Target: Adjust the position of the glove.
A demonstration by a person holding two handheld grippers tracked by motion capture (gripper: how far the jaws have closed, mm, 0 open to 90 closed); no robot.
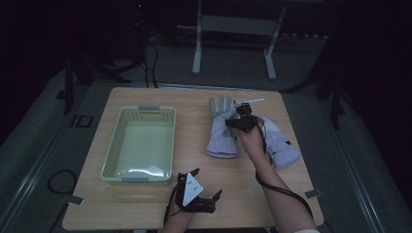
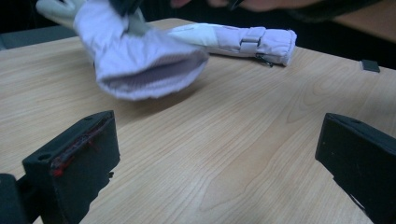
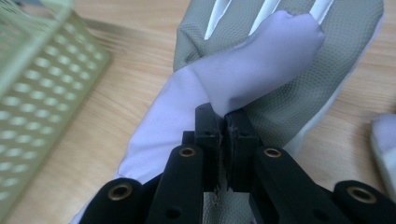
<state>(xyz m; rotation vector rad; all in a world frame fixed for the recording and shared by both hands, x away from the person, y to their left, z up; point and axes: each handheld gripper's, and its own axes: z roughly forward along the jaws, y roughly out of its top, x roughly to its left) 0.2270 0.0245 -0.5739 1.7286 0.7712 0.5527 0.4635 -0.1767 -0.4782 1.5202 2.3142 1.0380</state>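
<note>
The glove [image 3: 243,79] is pale lilac with a grey dotted palm, and it lies on the wooden table [image 1: 145,204] directly under and in front of the right gripper [image 3: 225,122]. This gripper is closed on the glove: its two black jaws stand pressed together with a fold of the lilac cloth pinched between them, close to the folded thumb. In the high view the right gripper [image 1: 241,121] sits on top of the glove [image 1: 221,136], and the grey fingers of the glove point away from the person. The open cuff of the glove points toward the near edge of the table. In the left gripper view this cuff looks a little raised from the wood. Just to the right of the right gripper lies a second glove [image 1: 282,145] of the same colour, flat on the table, with a strap near its cuff. To the left of the right gripper, apart from the glove, stands a pale green basket [image 1: 112,145] with holes in its walls. The left gripper [image 1: 206,189] rests near the front edge of the table, well apart from the gloves. Its jaws stand wide open with bare wood between them, and it looks toward the gloves.
</note>
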